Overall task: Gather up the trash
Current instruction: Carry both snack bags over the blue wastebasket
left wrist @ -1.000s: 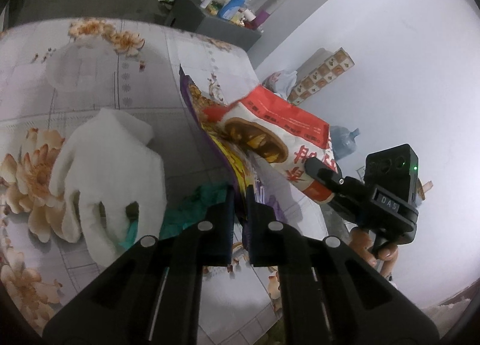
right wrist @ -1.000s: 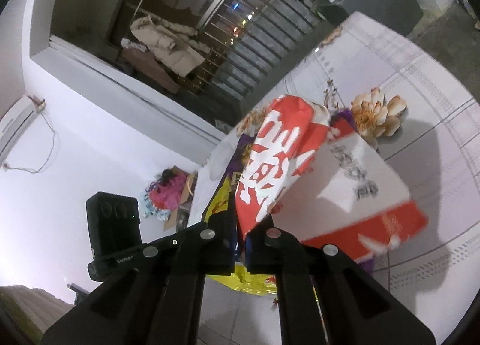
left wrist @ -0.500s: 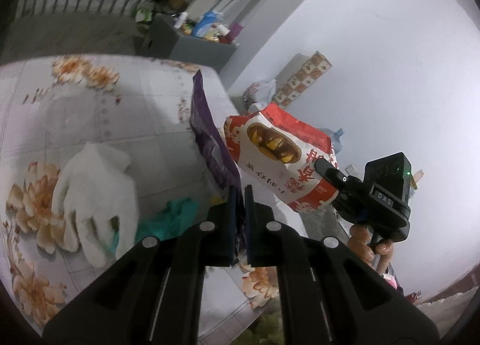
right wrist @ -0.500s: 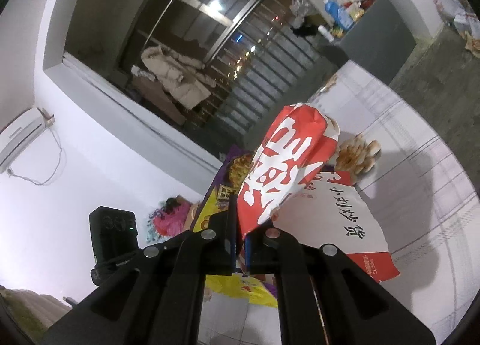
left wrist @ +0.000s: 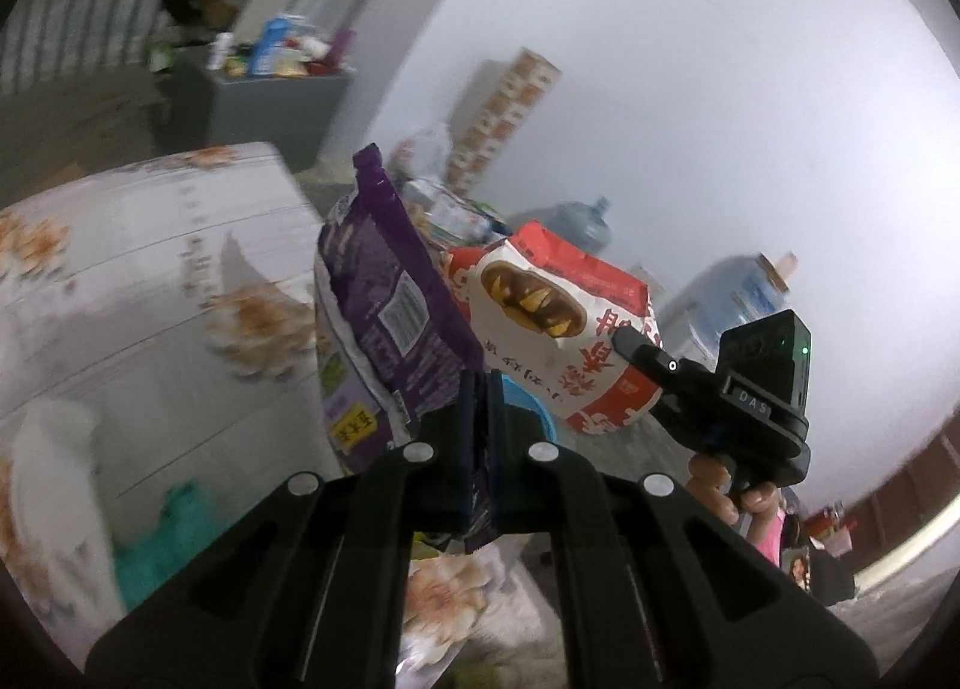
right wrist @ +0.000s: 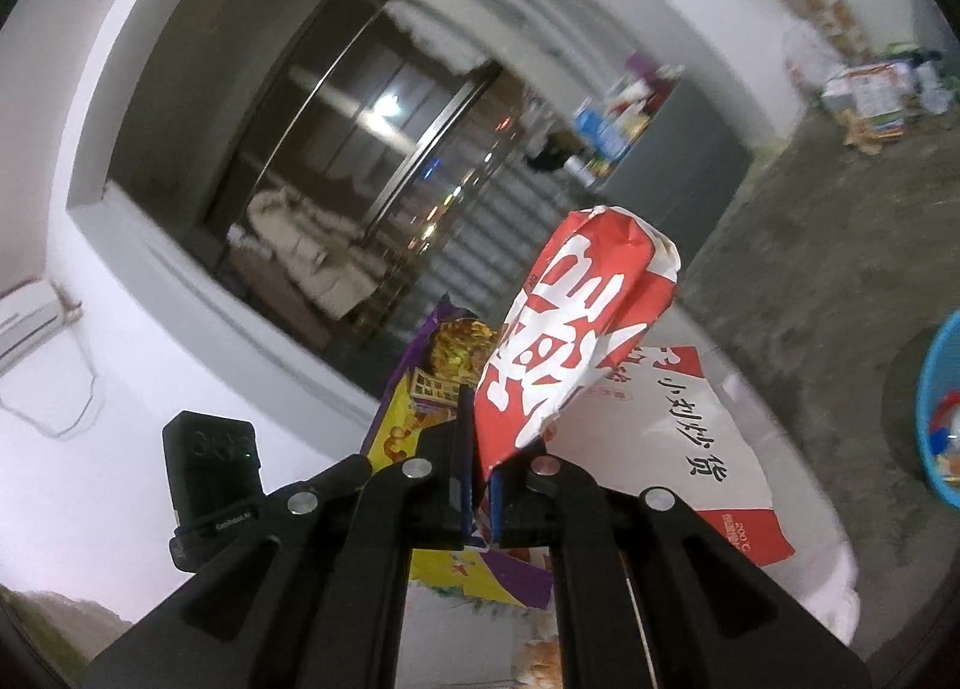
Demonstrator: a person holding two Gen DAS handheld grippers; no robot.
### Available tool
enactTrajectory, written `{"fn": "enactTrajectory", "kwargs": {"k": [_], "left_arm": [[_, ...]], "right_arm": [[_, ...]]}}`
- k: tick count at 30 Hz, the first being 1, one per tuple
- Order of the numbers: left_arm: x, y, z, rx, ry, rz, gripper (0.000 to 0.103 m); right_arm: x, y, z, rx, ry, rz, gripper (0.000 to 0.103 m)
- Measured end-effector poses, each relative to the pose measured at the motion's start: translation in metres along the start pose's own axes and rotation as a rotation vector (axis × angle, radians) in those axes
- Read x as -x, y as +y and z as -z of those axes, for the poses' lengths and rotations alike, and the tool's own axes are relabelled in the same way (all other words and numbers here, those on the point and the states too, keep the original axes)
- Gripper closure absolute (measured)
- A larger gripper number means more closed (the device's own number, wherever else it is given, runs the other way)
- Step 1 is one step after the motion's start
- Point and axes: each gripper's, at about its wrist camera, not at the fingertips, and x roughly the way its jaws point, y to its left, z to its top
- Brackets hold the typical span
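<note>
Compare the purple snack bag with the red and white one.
The purple snack bag is pinched in the left tongs; the red and white bag is pinched in the right tongs. The purple one looks narrower, the red and white one puffier. Both are lifted off the table.

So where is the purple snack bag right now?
In the left wrist view the purple snack bag sticks up mid-frame, pinched in the left gripper, above the flowered table's edge, left of the red-and-white bag.

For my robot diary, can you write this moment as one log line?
left gripper: shut on purple snack bag | right gripper: shut on red-and-white snack bag | both bags lifted
</note>
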Motion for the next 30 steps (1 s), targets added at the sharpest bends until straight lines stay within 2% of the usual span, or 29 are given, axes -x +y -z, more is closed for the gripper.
{"fn": "enactTrajectory", "kwargs": {"k": [6, 14, 19, 24, 30], "left_arm": [[-0.062, -0.048, -0.011, -0.095, 0.083, 0.07, 0.102], [-0.155, -0.107, -0.015, -0.219, 0.2, 0.117, 0.102], [-0.233, -0.132, -0.012, -0.248, 0.31, 0.137, 0.102], [-0.31, -0.147, -0.01, -0.238, 0.407, 0.139, 0.102], [-0.355, -0.171, -0.017, -0.242, 0.451, 0.179, 0.102]], "right_arm": [[0.063, -0.034, -0.005, -0.071, -0.132, 0.078, 0.099], [0.122, -0.094, -0.004, -0.176, -0.254, 0.275, 0.099], [0.139, -0.147, 0.0, -0.276, -0.286, 0.384, 0.099], [0.144, -0.199, 0.002, -0.392, -0.294, 0.436, 0.099], [0.152, -0.24, -0.004, -0.465, -0.316, 0.459, 0.099]]}}
